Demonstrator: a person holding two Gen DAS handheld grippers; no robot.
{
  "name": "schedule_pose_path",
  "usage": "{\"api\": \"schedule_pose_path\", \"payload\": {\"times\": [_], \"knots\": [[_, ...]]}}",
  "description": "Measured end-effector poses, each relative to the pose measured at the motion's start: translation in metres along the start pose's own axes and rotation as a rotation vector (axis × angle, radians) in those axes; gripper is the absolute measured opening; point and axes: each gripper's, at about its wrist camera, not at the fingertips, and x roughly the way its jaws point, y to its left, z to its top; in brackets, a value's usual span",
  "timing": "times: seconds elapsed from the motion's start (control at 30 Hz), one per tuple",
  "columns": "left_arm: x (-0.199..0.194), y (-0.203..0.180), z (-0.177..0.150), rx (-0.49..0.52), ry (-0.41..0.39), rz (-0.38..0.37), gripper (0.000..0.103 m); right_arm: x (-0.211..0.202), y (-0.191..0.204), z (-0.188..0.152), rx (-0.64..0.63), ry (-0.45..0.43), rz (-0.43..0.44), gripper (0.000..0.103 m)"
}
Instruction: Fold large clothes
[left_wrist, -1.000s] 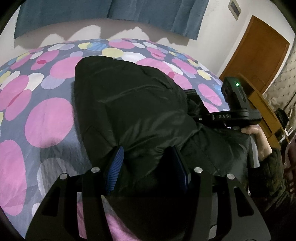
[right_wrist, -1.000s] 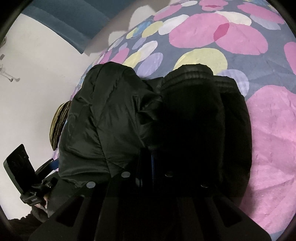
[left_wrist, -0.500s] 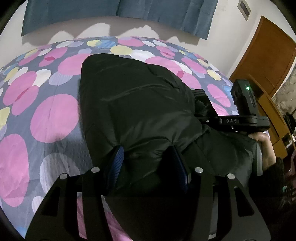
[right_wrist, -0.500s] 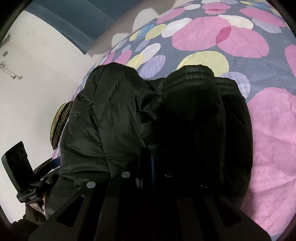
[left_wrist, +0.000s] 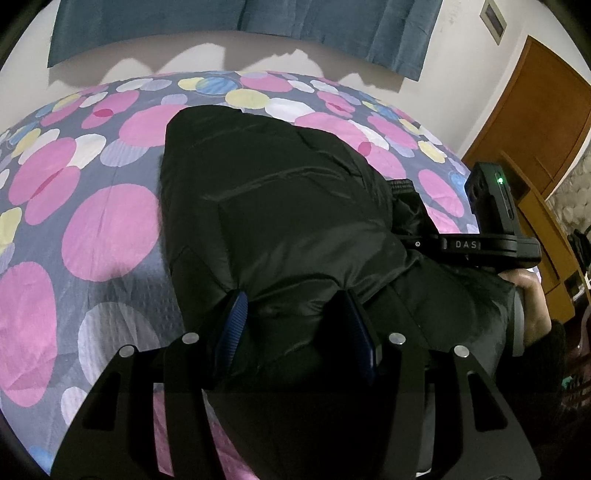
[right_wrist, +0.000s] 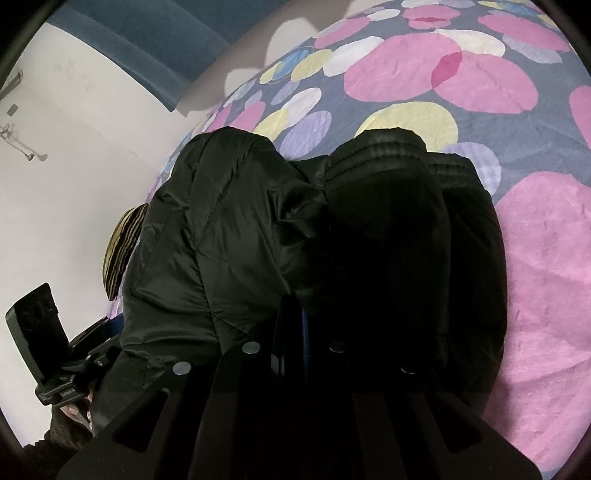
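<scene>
A black puffy jacket (left_wrist: 280, 206) lies bunched on the bed, its ribbed cuff (right_wrist: 380, 151) pointing toward the far side. My left gripper (left_wrist: 295, 317) holds a thick fold of the jacket's near edge, with the blue pads (left_wrist: 234, 325) pressing on both sides of the bulge. My right gripper (right_wrist: 293, 314) is shut, its fingers tight together on a thin layer of the same jacket (right_wrist: 229, 236); the fabric drapes over the tips and hides them. In the left wrist view the right tool's body (left_wrist: 491, 243) sticks out from the jacket's right side, with a hand behind it.
The bedspread (left_wrist: 110, 236) is grey with pink, yellow and white circles and stretches left and beyond the jacket. A blue curtain (left_wrist: 240, 18) hangs on the far wall. A wooden door (left_wrist: 535, 122) and cabinet (left_wrist: 543, 221) stand right. A striped item (right_wrist: 122, 251) lies at the bed's edge.
The left wrist view has tipped slightly, showing more curtain and wall. Both grips on the jacket are unchanged and the jacket has not shifted.
</scene>
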Motion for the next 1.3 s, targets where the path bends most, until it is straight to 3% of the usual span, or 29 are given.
{"api": "schedule_pose_path", "payload": {"times": [0.73, 0.93, 1.07, 1.13, 1.2, 1.3], "knots": [[-0.004, 0.004, -0.002, 0.026, -0.054, -0.049, 0.053, -0.005, 0.006, 0.001, -0.009, -0.013, -0.025, 0.004], [-0.008, 0.004, -0.005, 0.055, -0.093, -0.075, 0.058, -0.011, 0.005, -0.002, -0.014, -0.042, 0.015, 0.011], [-0.014, 0.009, -0.004, 0.037, -0.103, -0.121, 0.06, -0.021, 0.01, -0.004, -0.021, -0.066, 0.064, 0.035], [-0.021, 0.015, -0.003, 0.013, -0.112, -0.15, 0.06, -0.028, 0.017, -0.005, -0.041, -0.077, 0.048, 0.046], [-0.03, 0.02, -0.003, -0.006, -0.136, -0.166, 0.062, -0.035, 0.026, -0.006, -0.066, -0.087, 0.032, 0.07], [-0.048, 0.034, -0.003, -0.047, -0.192, -0.188, 0.071, -0.056, 0.042, -0.008, -0.125, -0.144, -0.063, 0.079]]}}
